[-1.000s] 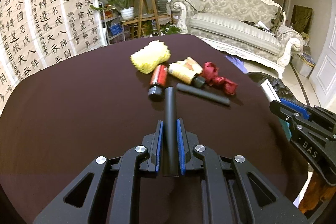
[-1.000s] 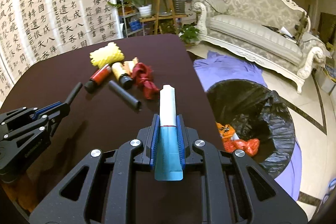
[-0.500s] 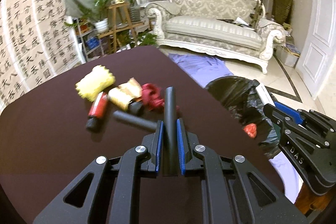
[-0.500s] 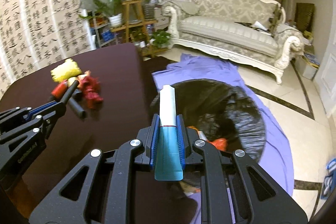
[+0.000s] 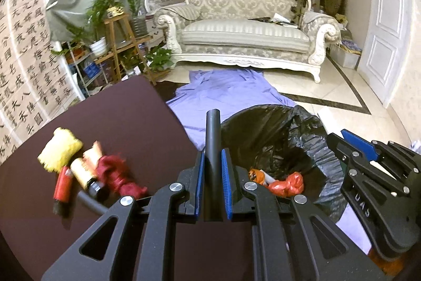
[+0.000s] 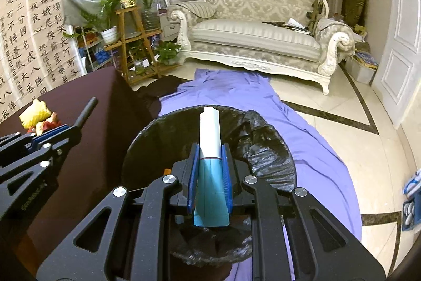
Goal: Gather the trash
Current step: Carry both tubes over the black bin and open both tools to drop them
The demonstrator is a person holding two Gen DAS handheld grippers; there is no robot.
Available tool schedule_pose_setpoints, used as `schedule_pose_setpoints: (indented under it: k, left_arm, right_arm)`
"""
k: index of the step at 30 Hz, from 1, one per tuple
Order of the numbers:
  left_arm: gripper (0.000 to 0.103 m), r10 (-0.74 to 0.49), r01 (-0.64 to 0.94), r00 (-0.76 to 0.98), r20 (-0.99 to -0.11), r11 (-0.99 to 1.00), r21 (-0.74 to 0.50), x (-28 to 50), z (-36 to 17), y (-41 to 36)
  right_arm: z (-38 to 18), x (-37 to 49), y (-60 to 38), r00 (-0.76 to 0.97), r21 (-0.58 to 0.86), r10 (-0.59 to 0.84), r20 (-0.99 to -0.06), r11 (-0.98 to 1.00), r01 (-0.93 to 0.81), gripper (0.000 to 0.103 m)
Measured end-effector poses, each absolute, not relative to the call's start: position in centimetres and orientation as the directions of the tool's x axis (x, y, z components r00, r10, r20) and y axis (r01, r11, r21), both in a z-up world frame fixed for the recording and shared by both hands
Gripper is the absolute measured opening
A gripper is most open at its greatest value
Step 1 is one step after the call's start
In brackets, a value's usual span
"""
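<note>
left gripper [image 5: 212, 170] is clamped on a black tube [image 5: 213, 138], pinched between the blue fingers [image 5: 199, 185]; the tube sticks out forward past the fingertips, its far end over the near rim of the black-lined trash bin [image 5: 289, 138]. the bin is seen ahead and right of these fingers, on a purple cloth [image 5: 229, 91] spread on the floor. orange and red scraps [image 5: 286, 181] are seen inside the bin, just right of the fingers.

left of the fingers, leftover trash is lying on the dark counter [image 5: 118, 117]: a yellow spongy piece [image 5: 60, 149], a red tube [image 5: 62, 185], a yellow-labelled bottle [image 5: 82, 173], a red crumpled wrapper [image 5: 115, 175] and a second black tube [image 5: 92, 203], partly hidden behind the gripper body. these are bunched together, touching or nearly so; blurred.

right gripper [image 6: 210, 170] is closed on a white and teal carton [image 6: 210, 162], flattened, held between its fingers [image 6: 193, 178], white end pointing forward. the carton is held directly above the bin's open mouth, bin liner visible under and around the fingers. the left gripper with its black tube is seen at the left edge of the right wrist view, over the counter edge.

a white ornate sofa [image 6: 257, 36] and a plant stand [image 6: 131, 44] are seen far ahead of the fingers.
</note>
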State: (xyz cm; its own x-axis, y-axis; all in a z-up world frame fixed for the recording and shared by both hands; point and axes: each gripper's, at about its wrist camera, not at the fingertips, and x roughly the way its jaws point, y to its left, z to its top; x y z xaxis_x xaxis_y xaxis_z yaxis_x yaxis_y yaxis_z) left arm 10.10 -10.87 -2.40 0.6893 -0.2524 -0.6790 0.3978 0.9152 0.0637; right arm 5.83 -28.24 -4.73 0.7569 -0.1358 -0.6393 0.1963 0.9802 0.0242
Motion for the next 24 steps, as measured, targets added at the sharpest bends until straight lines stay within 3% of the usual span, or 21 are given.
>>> schedule_pose_setpoints:
  k: [10, 11, 12, 14, 20, 24]
  left_arm:
    - [0.014, -0.231, 0.415, 0.665, -0.710, 0.905, 0.094, 12.3, -4.0, -13.7]
    - [0.019, -0.223, 0.413, 0.662, -0.715, 0.905, 0.100, 12.5, -4.2, -13.8]
    - [0.032, -0.218, 0.411, 0.660, -0.719, 0.906, 0.103, 12.7, -4.3, -13.9]
    - [0.048, -0.216, 0.407, 0.664, -0.716, 0.908, 0.103, 12.7, -4.4, -13.9]
    - [0.066, -0.216, 0.402, 0.668, -0.712, 0.910, 0.102, 12.7, -4.4, -14.0]
    - [0.070, -0.216, 0.401, 0.674, -0.706, 0.910, 0.104, 12.6, -4.3, -14.1]
  right_arm:
    - [-6.0, 7.2, -30.4, 0.745, 0.041, -0.160, -0.648, 0.969, 0.244, 0.021]
    - [-6.1, 7.2, -30.6, 0.743, 0.042, -0.163, -0.649, 0.968, 0.249, 0.026]
    - [-6.1, 7.2, -30.7, 0.743, 0.040, -0.172, -0.647, 0.965, 0.258, 0.036]
    - [-6.2, 7.0, -30.7, 0.741, 0.033, -0.183, -0.646, 0.963, 0.267, 0.039]
    - [-6.6, 6.8, -30.9, 0.729, 0.018, -0.198, -0.655, 0.961, 0.277, 0.040]
    - [-6.7, 6.8, -30.8, 0.721, 0.017, -0.203, -0.663, 0.958, 0.285, 0.041]
